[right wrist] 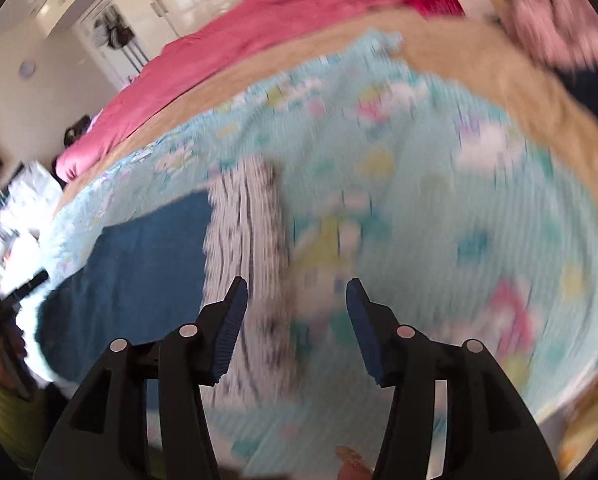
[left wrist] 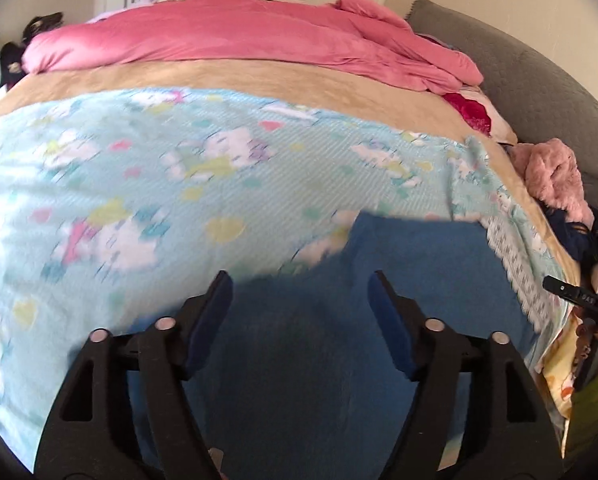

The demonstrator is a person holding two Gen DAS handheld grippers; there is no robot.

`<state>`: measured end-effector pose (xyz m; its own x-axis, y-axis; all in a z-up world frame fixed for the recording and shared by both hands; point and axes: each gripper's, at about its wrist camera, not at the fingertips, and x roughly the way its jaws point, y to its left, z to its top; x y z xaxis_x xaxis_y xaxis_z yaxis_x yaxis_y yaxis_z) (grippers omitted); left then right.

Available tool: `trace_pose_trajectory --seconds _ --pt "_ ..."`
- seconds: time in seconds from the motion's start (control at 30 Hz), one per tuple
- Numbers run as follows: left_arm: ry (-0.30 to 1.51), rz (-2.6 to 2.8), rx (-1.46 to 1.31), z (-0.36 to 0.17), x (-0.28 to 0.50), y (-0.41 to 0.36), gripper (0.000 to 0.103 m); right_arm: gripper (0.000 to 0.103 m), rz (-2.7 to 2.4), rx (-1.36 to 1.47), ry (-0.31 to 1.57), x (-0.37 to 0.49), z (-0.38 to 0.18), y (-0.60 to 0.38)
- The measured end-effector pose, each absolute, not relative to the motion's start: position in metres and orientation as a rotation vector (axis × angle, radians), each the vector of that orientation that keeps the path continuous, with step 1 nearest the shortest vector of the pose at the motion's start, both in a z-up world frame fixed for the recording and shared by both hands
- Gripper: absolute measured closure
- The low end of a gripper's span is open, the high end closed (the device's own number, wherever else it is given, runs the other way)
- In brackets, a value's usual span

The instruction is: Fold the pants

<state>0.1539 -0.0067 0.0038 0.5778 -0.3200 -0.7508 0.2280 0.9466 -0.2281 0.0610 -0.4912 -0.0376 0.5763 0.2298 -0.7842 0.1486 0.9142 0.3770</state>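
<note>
Left wrist view: my left tool [left wrist: 301,292] has its jaws spread wide with nothing between the blue pads [left wrist: 215,320]. Directly under and ahead of it lie the pants [left wrist: 399,280], a flat blue spread of cloth that fills the gap between the fingers and reaches past the right finger toward the bed's near right edge. They lie on a pale blue printed blanket [left wrist: 159,184], whose white fringed edge [left wrist: 515,264] runs just beside the pants' right side. Beyond the blanket comes a tan sheet [left wrist: 259,76], then a pink duvet [left wrist: 227,32] bunched along the far side. A grey headboard [left wrist: 531,80] stands to the right, with a fuzzy pink garment [left wrist: 555,176] at its foot. At the far right edge I see part of my other tool [left wrist: 583,300].

Right wrist view, heavily blurred: my right tool [right wrist: 297,300] is also wide open and grips nothing. It hangs over the blanket [right wrist: 439,200], not over the pants [right wrist: 139,264], which lie to its left, apart from the fingers. Between them sits a pale fringed or striped strip [right wrist: 247,216], too smeared for me to tell which. The tan sheet [right wrist: 479,76] and pink duvet [right wrist: 283,12] lie beyond. The left tool [right wrist: 15,296] shows at the left edge.
</note>
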Motion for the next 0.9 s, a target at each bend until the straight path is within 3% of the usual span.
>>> trace_pose_trajectory --seconds 0.27,0.57,0.67,0.73,0.9 --pt "0.969 -0.203 -0.071 -0.036 0.114 0.021 0.035 0.052 0.06 0.423 0.988 0.051 -0.046 -0.47" --pt "0.95 -0.154 -0.007 -0.038 0.109 0.025 0.038 0.054 0.083 0.368 0.998 0.054 -0.058 -0.448" --pt "0.949 -0.149 -0.003 -0.037 0.108 0.028 0.041 0.065 0.083 0.307 1.009 0.054 -0.056 -0.442" --pt "0.952 -0.148 -0.005 -0.037 0.108 0.03 0.043 0.08 0.091 0.271 1.01 0.053 -0.053 -0.438" --pt "0.955 -0.145 0.01 -0.037 0.108 0.033 0.048 0.084 0.042 0.06 1.023 0.044 -0.041 -0.421"
